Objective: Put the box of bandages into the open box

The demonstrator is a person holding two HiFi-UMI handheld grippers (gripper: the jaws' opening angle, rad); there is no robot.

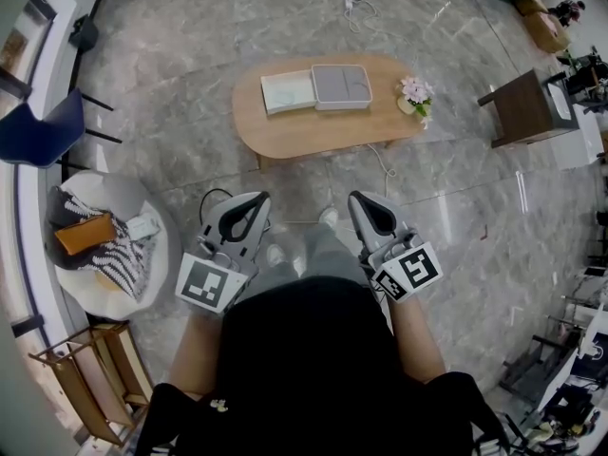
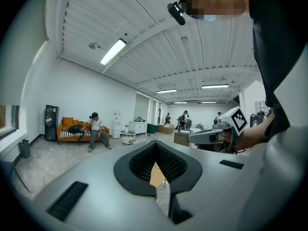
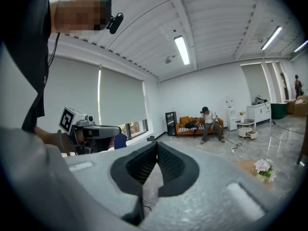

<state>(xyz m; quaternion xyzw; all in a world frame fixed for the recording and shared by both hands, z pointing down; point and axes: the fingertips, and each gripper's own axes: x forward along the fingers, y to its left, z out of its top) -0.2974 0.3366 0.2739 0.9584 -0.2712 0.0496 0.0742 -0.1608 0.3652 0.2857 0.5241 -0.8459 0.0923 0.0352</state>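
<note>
I see left tongs (image 1: 250,202) and right tongs (image 1: 362,202) clenched, empty. Bandage box (image 1: 288,91) ahead on table (image 1: 285,136), just left of open box (image 1: 342,85) — left tongs nearer.

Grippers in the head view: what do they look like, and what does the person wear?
The left gripper and right gripper match: pale grey moulded shells, black ribbed pads set in a black V-shaped surround. Each carries a white cube with black square markers at its rear. The person wears a black top, forearms uncovered.
</note>
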